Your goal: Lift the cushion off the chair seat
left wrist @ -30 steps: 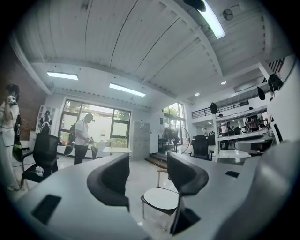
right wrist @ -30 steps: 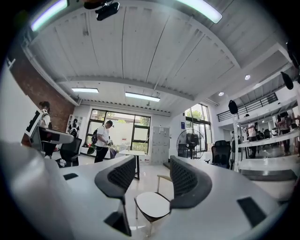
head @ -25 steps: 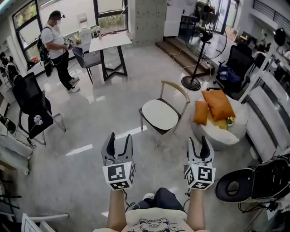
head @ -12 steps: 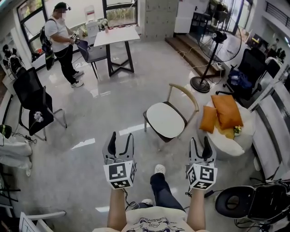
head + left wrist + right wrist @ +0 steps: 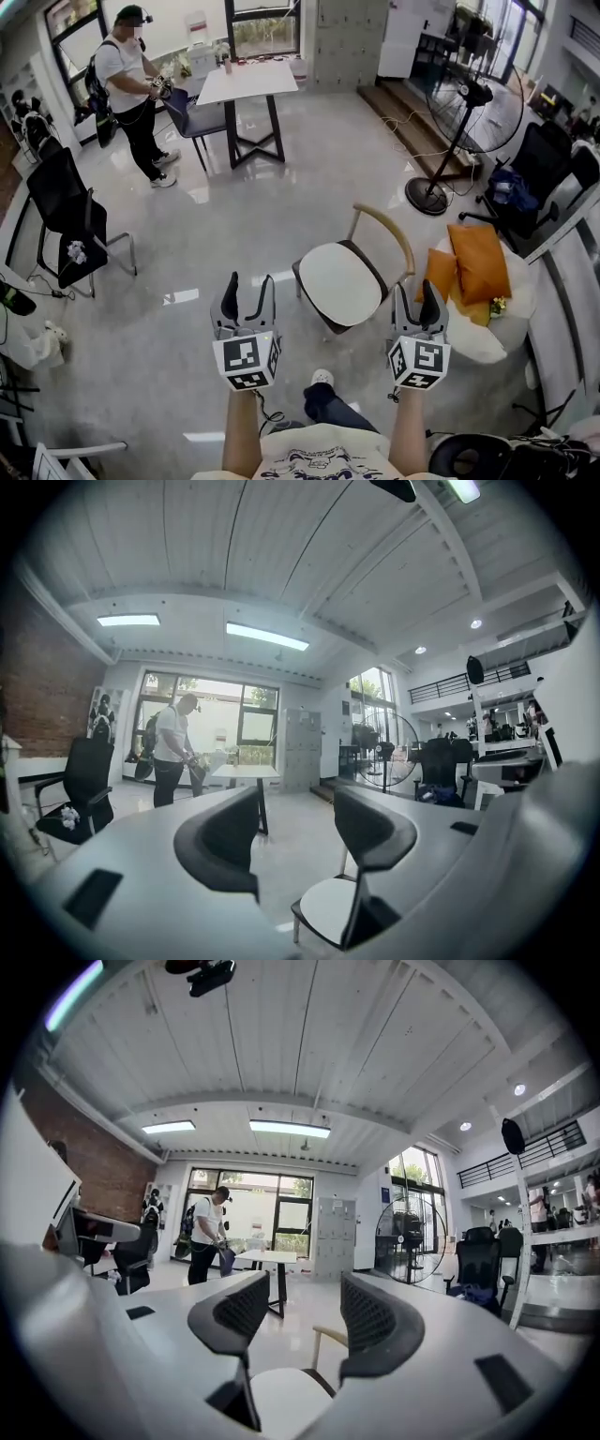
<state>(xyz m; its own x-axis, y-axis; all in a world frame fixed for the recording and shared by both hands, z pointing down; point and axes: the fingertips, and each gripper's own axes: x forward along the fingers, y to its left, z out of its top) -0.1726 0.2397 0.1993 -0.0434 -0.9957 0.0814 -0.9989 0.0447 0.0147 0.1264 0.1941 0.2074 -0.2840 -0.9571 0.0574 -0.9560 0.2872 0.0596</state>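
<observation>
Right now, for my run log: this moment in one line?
left hand-held gripper: open | right hand-held gripper: open | cushion: on chair

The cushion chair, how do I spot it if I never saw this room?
Find the tall standing fan at the right of the head view. Nearer the camera, left of the orange pillows, stands the chair. Only it has a curved wooden back and a round white cushion.

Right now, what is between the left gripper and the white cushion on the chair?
Only bare grey floor; the head view shows nothing between the left gripper and the cushion.
</observation>
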